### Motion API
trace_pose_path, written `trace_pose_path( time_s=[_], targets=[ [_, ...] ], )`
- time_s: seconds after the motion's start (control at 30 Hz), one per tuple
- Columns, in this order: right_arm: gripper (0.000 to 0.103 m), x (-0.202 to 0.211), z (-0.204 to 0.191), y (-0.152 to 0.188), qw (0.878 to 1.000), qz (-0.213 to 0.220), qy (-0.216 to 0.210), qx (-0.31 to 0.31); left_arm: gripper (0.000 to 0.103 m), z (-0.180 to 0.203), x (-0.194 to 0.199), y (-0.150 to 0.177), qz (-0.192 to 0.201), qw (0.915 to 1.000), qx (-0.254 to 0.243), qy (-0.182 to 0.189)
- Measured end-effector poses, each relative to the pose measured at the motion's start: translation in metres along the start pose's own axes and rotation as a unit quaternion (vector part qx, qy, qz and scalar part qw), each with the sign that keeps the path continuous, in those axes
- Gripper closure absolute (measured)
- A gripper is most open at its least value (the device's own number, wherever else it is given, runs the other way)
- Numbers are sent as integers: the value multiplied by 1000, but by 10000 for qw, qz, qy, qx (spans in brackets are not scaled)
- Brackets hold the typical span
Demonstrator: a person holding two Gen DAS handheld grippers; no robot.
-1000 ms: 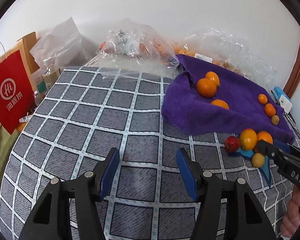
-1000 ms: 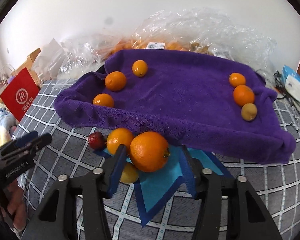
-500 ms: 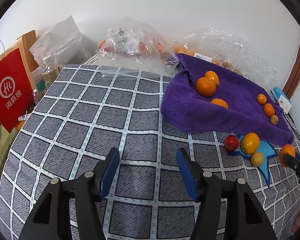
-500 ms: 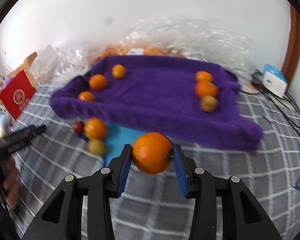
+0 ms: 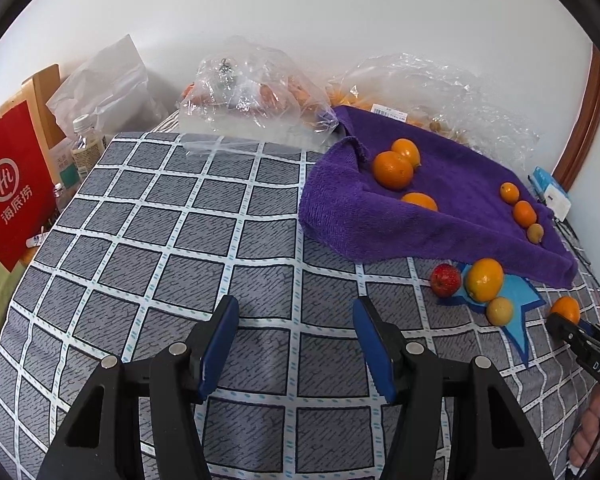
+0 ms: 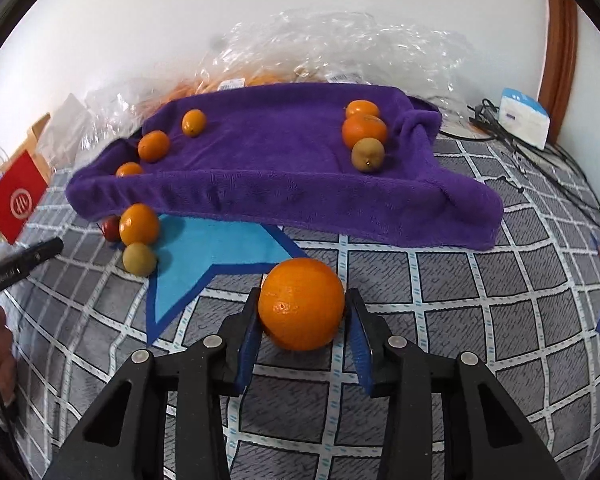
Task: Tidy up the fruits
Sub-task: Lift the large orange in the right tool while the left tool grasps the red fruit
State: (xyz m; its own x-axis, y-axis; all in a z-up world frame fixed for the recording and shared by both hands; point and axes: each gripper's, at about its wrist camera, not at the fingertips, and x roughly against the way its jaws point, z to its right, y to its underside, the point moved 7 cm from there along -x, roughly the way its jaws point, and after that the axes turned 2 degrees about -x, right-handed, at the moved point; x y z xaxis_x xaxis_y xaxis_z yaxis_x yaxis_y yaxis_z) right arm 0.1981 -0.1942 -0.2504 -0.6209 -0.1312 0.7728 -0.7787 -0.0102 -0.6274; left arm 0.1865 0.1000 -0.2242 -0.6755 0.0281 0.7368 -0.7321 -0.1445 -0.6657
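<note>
My right gripper (image 6: 302,308) is shut on a large orange (image 6: 301,303) and holds it above the checked cloth, in front of the purple towel (image 6: 268,184). The held orange also shows in the left wrist view (image 5: 565,309). The towel (image 5: 452,216) carries three oranges at its left (image 6: 153,145) and two oranges and a yellow-brown fruit at its right (image 6: 365,130). An orange (image 6: 139,224), a red fruit (image 6: 110,229) and a yellowish fruit (image 6: 139,258) lie on the cloth by a blue star patch (image 6: 216,248). My left gripper (image 5: 294,342) is open and empty over the cloth.
Clear plastic bags of fruit (image 5: 256,88) lie behind the towel by the wall. A red paper bag (image 5: 10,188) and bottles (image 5: 85,142) stand at the left edge. A white-blue box (image 6: 524,116) and black cables (image 6: 512,132) lie at the right.
My right gripper closed on the large orange, lifted it off the blue star and pulled back to the right, away from the other loose fruit. The left gripper stayed open and nearly still.
</note>
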Motion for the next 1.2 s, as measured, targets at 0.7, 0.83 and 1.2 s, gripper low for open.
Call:
trace_pose_path(
  time_s=[0.7,0.83,1.2],
  targets=[
    [64,6,21,-2,9998,69,168,93,59,79,-9,-5,-627,9921,-338,1036],
    [64,6,21,-1,9998,69,165,45,59,84,-15,-10,-655,9931,-103,963],
    [64,4,20,0,9999,29,148,65,69,98,-39,-17,-319,9977,-183,571]
  ],
)
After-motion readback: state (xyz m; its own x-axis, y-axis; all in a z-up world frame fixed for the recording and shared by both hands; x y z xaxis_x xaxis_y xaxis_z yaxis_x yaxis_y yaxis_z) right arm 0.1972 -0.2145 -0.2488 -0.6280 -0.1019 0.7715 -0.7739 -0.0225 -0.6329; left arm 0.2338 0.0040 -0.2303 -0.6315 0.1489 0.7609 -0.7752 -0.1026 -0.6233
